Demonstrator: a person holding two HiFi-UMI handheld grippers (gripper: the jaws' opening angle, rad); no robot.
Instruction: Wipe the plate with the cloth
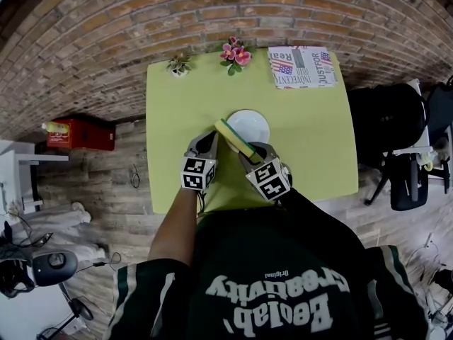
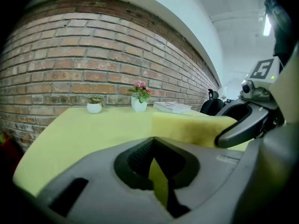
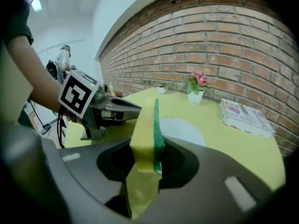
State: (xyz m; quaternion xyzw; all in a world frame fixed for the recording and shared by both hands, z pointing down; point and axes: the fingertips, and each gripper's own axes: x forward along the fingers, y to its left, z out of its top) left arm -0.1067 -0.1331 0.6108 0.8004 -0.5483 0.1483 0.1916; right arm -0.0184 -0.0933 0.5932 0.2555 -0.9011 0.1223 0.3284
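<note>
Table (image 1: 315,137): yellow-green, set vs. brick wall (image 1: 106,41).
Plate (image 1: 255,122): white, round, mid-table.
Sponge (image 1: 233,139): yellow w/ green face, lies diagonally over plate's near-L rim.
R gripper (image 1: 249,154): jaws on sponge's near end; marker cube faces up.
L gripper (image 1: 209,140): just beside sponge, tips near plate's L edge.
Far edge: sm. plant pot (image 1: 179,66), pink flowers (image 1: 235,54), newspaper (image 1: 303,66) at R corner.
Floor: wood; red box (image 1: 81,134) L of table, black chair (image 1: 393,119) R.
</note>
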